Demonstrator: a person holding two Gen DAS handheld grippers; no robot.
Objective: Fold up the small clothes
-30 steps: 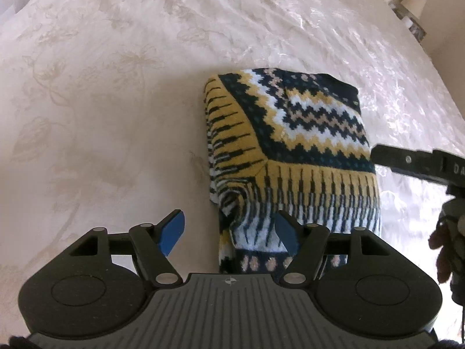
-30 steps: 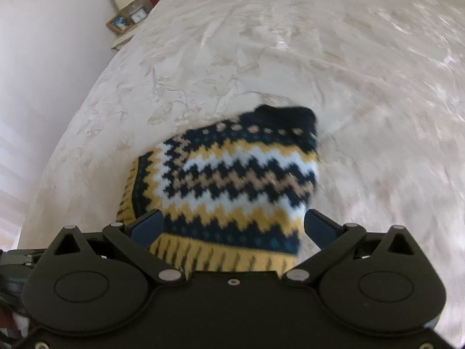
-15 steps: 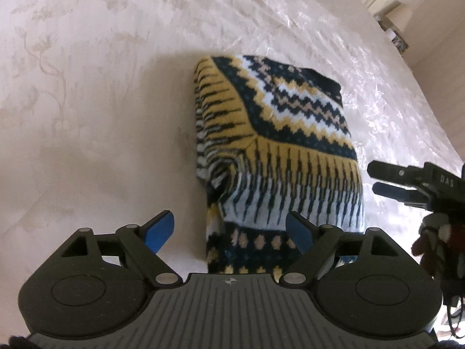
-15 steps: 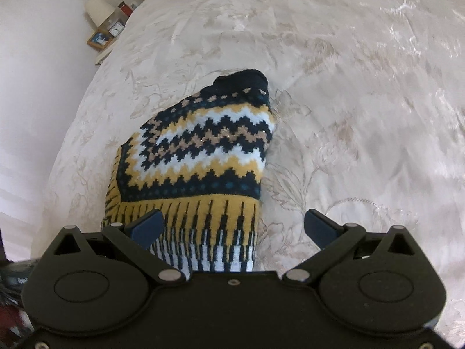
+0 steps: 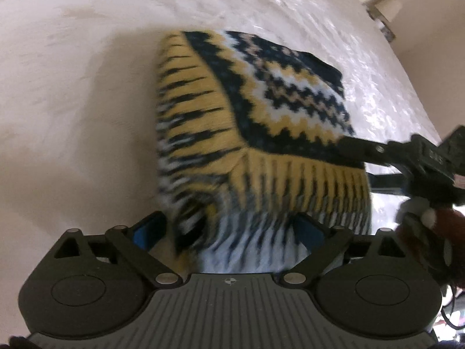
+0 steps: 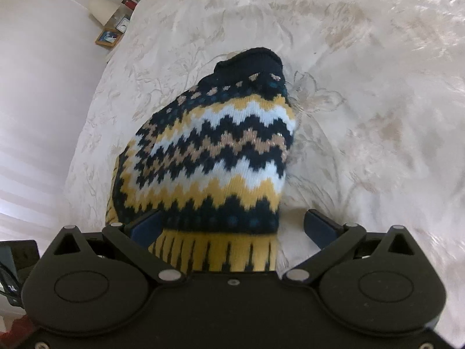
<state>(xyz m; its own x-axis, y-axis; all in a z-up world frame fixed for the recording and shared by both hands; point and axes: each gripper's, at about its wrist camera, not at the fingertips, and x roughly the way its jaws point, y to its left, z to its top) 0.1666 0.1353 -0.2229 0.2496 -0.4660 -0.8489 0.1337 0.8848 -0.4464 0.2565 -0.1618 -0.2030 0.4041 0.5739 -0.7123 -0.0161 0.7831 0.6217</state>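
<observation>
A folded navy, yellow and white zigzag-knit sweater [image 5: 252, 133] lies on the cream floral-patterned bedspread [image 6: 363, 101]. The left gripper [image 5: 229, 229] hangs just over its near edge, fingers spreading, knit between them but unpinched. The right gripper [image 6: 232, 226] straddles the sweater's right edge, fingers wide apart, gripping nothing.
</observation>
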